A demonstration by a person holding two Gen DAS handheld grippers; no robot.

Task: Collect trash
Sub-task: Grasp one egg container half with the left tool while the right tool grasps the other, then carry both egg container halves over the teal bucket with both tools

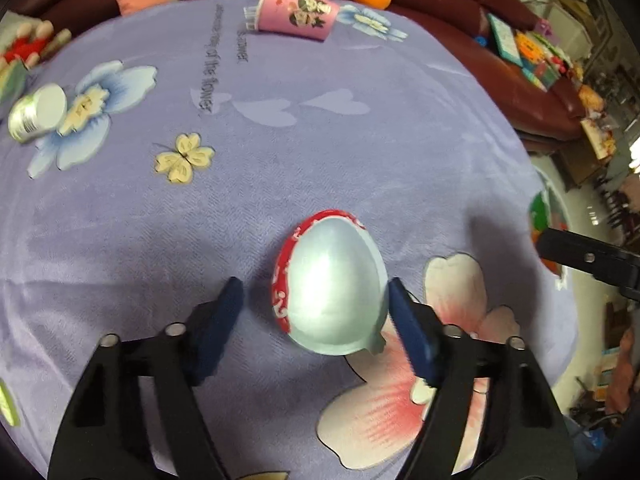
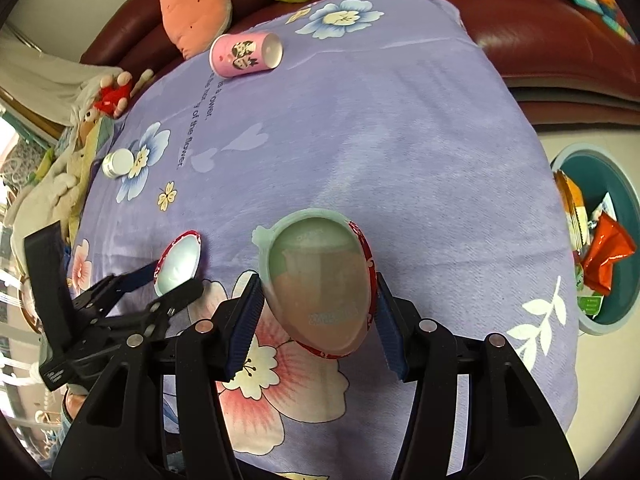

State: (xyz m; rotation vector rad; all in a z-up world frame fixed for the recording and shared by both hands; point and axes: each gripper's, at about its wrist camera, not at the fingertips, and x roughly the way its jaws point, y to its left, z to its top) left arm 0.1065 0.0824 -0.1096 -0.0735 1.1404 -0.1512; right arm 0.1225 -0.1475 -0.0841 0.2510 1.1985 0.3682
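table [image 2: 400, 152]: lilac flowered cloth, maroon sofa [image 2: 520, 32] behind | teal bin [image 2: 624, 216] beside | right gripper [image 2: 316, 316]: clamped on egg-shell half [image 2: 320, 288] | left gripper [image 1: 316, 320]: straddles other half [image 1: 332, 288], grip unclear

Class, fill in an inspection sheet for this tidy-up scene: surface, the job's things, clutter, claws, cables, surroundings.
Surface: purple flowered cloth covering the table.
Job's things: two egg-shaped half shells, red outside: left shell and right shell. A pink cup and a white jar lie on their sides. A teal bin beside the table holds wrappers.
Clutter: nothing seen beyond those.
Claws: left claw straddles the left shell, one pad clear of it. Right claw is shut on the right shell.
Cables: nothing seen.
Surroundings: dark red sofa with plush toys.
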